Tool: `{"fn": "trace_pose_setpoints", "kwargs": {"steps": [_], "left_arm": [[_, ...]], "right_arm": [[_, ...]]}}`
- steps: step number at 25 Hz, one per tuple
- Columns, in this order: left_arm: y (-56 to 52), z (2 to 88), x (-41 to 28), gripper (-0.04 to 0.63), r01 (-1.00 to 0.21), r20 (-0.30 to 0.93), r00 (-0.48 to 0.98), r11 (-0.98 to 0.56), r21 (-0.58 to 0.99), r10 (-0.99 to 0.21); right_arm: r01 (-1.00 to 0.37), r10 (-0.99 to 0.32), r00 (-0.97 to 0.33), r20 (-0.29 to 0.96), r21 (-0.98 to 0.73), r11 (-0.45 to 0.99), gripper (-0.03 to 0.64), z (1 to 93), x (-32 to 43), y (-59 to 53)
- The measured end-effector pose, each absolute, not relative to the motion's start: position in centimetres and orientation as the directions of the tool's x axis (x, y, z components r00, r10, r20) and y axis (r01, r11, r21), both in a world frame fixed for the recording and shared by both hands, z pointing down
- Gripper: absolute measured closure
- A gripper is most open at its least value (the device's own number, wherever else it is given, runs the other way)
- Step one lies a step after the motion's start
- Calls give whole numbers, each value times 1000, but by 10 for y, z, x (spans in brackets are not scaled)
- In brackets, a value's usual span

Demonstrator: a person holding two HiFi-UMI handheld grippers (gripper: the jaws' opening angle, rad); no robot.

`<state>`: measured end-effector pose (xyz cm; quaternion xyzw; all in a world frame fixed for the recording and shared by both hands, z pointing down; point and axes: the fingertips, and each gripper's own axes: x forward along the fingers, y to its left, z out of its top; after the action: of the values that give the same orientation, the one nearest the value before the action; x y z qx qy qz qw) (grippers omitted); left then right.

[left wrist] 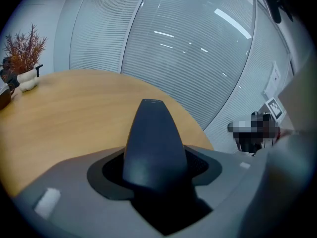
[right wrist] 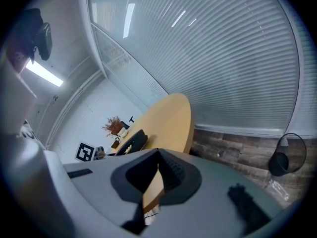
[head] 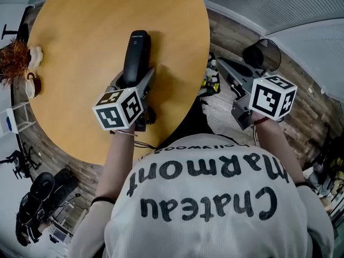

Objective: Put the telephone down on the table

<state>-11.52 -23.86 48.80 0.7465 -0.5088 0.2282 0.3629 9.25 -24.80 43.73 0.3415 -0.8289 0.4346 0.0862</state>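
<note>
A black telephone handset (head: pixel 136 55) sticks out over the round wooden table (head: pixel 75 26), pointing toward its far side. My left gripper (head: pixel 131 82) is shut on the handset's near end. In the left gripper view the telephone (left wrist: pixel 153 143) fills the space between the jaws, its tip over the table top (left wrist: pixel 74 113). Whether it touches the wood I cannot tell. My right gripper (head: pixel 226 69) hangs beyond the table's right edge, above the plank floor. Its jaws (right wrist: pixel 158 155) are shut with nothing in them.
At the table's left edge stand a dried reddish plant (head: pixel 12 58), a white figure (head: pixel 35 55) and a small brown cup (head: pixel 31 85). A black bin (head: pixel 263 52) stands on the floor to the right. Glass walls with blinds (left wrist: pixel 188 43) curve behind the table.
</note>
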Motion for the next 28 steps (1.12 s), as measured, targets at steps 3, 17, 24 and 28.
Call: {"fn": "trace_pose_setpoints", "kwargs": {"steps": [3, 17, 24, 28], "left_arm": [[-241, 494, -112, 285, -922, 709, 386, -220, 319, -590], [-237, 513, -112, 284, -921, 737, 390, -244, 305, -551], [-241, 514, -111, 281, -923, 730, 382, -274, 271, -567], [-239, 512, -112, 281, -920, 718, 390, -277, 277, -577]], "right_arm": [[-647, -488, -748, 450, -661, 381, 601, 446, 95, -246], [-656, -488, -743, 458, -643, 395, 601, 448, 95, -248], [-651, -479, -749, 458, -644, 403, 602, 447, 88, -248], [-636, -473, -760, 446, -660, 400, 601, 444, 84, -244]]}}
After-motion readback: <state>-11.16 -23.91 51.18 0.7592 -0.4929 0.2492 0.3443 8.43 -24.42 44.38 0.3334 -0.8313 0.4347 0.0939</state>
